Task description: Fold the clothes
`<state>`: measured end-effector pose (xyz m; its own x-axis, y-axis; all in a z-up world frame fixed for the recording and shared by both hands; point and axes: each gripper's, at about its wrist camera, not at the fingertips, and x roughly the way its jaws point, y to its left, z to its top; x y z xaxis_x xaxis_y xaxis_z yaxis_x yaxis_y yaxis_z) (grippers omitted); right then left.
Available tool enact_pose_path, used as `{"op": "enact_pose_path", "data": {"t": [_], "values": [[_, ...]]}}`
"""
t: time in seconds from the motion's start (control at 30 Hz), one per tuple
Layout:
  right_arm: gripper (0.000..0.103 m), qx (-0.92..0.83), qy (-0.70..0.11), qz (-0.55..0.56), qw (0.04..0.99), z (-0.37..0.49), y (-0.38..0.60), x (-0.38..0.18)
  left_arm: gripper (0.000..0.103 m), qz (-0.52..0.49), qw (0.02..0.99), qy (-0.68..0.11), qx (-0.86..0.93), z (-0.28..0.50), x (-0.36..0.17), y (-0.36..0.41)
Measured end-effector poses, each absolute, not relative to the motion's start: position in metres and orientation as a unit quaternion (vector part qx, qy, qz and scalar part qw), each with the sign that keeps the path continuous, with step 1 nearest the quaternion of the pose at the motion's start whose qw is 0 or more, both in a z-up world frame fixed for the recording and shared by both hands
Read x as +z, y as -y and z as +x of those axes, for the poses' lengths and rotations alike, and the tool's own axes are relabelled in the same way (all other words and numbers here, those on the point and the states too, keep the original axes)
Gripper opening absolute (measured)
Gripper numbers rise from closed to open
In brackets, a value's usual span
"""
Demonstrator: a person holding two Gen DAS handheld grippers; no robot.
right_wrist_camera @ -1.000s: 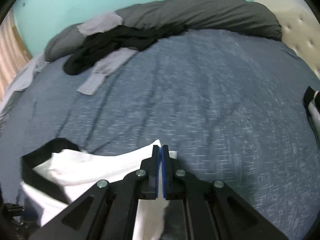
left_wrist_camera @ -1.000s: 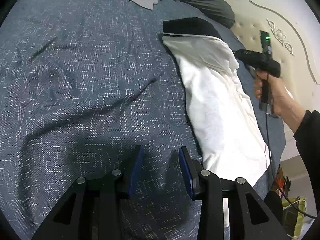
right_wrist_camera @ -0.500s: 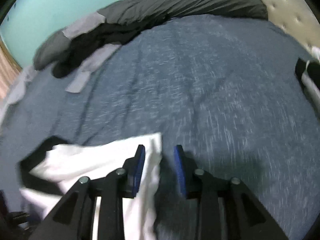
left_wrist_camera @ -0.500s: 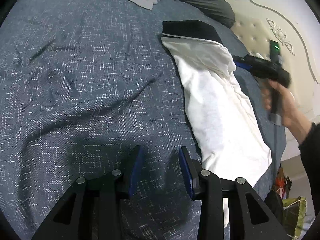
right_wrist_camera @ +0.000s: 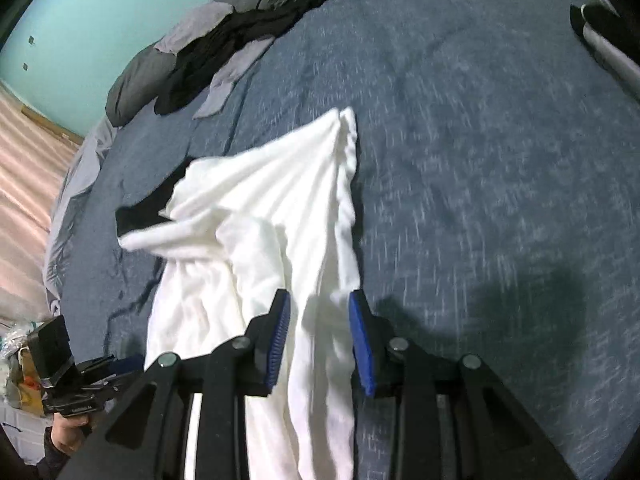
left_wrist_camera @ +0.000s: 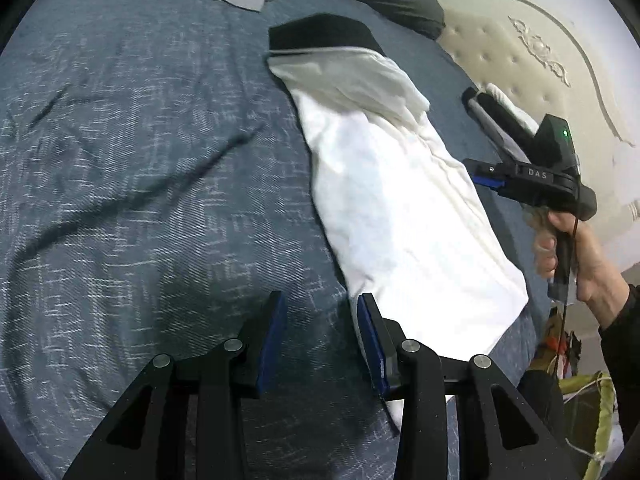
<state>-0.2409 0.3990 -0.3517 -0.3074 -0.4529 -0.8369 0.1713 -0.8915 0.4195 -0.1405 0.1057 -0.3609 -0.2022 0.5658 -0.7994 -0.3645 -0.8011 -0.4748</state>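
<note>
We hold both grippers, left gripper (left_wrist_camera: pixel 320 340) and right gripper (right_wrist_camera: pixel 318 340), part open and empty over the white garment (left_wrist_camera: pixel 400 200), a soft, limp strip on the bed (left_wrist_camera: pixel 140 180), best pinched at its near corners.

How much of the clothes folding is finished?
Done: the white shirt lies folded into a long strip on the blue bedspread. In hand: nothing; the right gripper has just been opening and the left gripper is open too. Left: folding the strip shorter, then the dark clothes pile.
</note>
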Motion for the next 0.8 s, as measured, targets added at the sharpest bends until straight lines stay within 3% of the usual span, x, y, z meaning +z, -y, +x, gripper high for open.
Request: {"op": "enact_pose_path", "data": {"t": [0.03, 0.1, 0.2, 0.63, 0.8], "values": [[0.028, -0.795, 0.130, 0.557, 0.200, -0.239, -0.397, -0.354, 0.040, -0.555, 0.303, 0.089, 0.769, -0.140, -0.362, -0.107], [0.009, -0.793, 0.124, 0.561, 0.202, -0.235, -0.395, -0.357, 0.040, -0.557, 0.303, 0.087, 0.769, -0.140, -0.363, -0.109], [0.002, -0.797, 0.117, 0.558, 0.199, -0.232, -0.394, -0.358, 0.040, -0.558, 0.303, 0.087, 0.768, -0.140, -0.365, -0.111], [0.003, -0.797, 0.147, 0.558, 0.177, -0.232, -0.407, -0.364, 0.040, -0.556, 0.307, 0.086, 0.767, -0.140, -0.361, -0.110], [0.021, -0.794, 0.154, 0.560, 0.180, -0.217, -0.413, -0.354, 0.040, -0.556, 0.313, 0.086, 0.766, -0.135, -0.359, -0.105]]}}
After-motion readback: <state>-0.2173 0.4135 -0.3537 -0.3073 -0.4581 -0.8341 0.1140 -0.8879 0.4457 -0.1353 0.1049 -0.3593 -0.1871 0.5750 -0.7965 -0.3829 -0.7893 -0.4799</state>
